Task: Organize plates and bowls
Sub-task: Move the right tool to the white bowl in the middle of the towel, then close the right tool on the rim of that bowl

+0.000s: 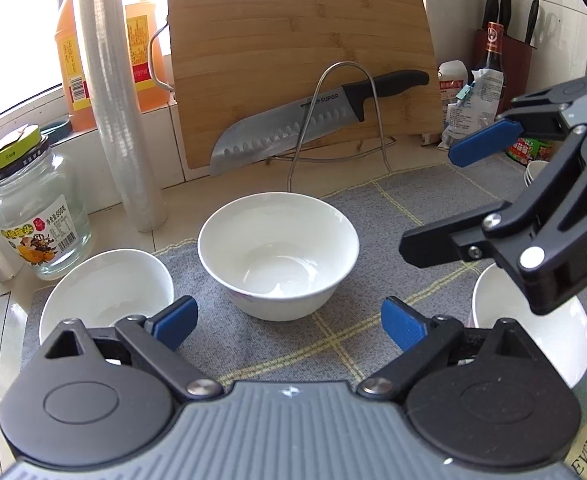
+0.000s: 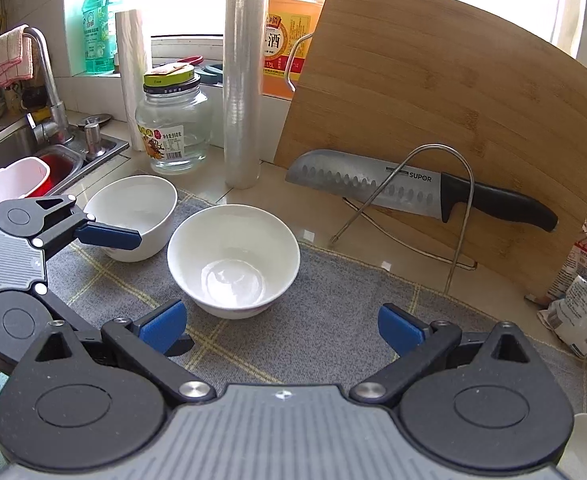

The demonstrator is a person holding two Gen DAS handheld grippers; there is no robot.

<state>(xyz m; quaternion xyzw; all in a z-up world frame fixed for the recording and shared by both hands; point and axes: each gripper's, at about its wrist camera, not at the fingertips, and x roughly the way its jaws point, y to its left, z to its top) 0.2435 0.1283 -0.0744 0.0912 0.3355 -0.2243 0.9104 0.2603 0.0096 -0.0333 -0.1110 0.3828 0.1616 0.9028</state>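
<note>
White middle bowl (image 1: 278,256) sits untouched on the grey mat (image 1: 345,208); left hand-held gripper (image 1: 287,320) and right hand-held gripper (image 2: 281,326) are spread, nothing gripped, so a rim grab for stacking seems needed next

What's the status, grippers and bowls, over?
Left gripper open, empty. Right gripper open, empty. Middle bowl untouched on mat. Nothing in the way.

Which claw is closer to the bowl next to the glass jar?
Left. The left gripper hovers right beside that bowl; the right gripper sits farther off, past the middle bowl.
</note>
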